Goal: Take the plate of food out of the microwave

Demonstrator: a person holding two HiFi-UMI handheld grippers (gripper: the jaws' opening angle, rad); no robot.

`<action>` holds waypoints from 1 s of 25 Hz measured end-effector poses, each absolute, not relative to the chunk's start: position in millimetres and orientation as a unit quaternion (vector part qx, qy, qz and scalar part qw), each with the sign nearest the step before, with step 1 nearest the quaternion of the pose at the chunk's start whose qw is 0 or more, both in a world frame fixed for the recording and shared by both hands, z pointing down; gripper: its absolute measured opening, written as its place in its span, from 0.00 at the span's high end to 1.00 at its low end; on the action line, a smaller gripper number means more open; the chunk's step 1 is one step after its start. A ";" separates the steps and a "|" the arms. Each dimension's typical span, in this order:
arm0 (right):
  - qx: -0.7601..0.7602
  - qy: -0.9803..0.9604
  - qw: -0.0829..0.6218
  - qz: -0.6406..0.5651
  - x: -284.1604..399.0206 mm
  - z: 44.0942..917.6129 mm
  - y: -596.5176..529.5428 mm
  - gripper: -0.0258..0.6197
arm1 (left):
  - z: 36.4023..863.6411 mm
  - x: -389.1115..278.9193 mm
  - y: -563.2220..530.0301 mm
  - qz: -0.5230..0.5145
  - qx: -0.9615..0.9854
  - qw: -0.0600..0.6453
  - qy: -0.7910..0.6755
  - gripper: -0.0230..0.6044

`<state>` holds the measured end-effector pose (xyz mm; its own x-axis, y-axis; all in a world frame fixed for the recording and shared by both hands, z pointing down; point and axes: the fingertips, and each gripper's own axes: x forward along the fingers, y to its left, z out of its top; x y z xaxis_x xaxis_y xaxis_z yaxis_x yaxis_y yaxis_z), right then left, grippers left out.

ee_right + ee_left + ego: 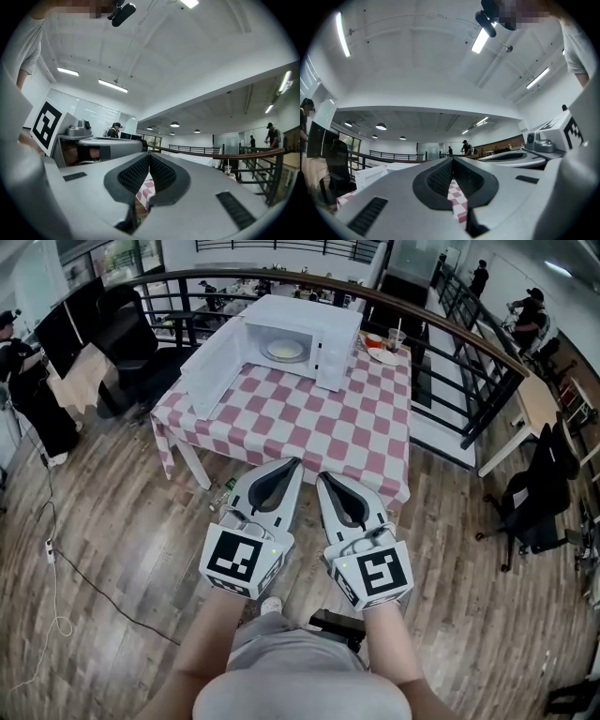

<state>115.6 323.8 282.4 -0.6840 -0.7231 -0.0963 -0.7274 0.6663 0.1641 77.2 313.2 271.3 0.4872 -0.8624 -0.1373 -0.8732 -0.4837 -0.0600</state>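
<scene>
Here: plate [285, 350] inside the open microwave [309, 311] on the checked table [309, 420].
The round plate lies flat, showing no long axis, within the microwave, whose mouth faces the viewer. Left gripper [292, 464] and right gripper [323, 477] point toward it, jaws closed together, holding nothing.

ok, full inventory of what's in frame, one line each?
microwave: one, white, door open, far end of table
plate: one, pale, inside microwave
table: one, red-white checked cloth, ahead
cup: one, clear, straw, table's far right corner
dish: one, white, beside cup
chairs: two, black, left and right of table
railing: one, dark, behind table
bystanders: at least three, background, left and far right
left gripper: one, white, shut, empty, before table
right gripper: one, white, shut, empty, beside left gripper
</scene>
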 end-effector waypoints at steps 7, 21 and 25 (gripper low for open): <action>-0.409 0.908 0.007 0.095 80.2 287.1 276.2 0.92 | 276.6 45.1 264.2 0.042 -0.868 0.059 0.492 0.96; -0.410 0.909 -0.010 0.081 46.3 306.4 219.8 0.92 | 292.4 8.9 206.3 0.048 -0.867 0.040 0.495 0.96; -0.404 0.911 -0.013 0.077 40.5 310.9 200.1 0.92 | 296.3 1.5 185.3 0.046 -0.863 0.035 0.502 0.96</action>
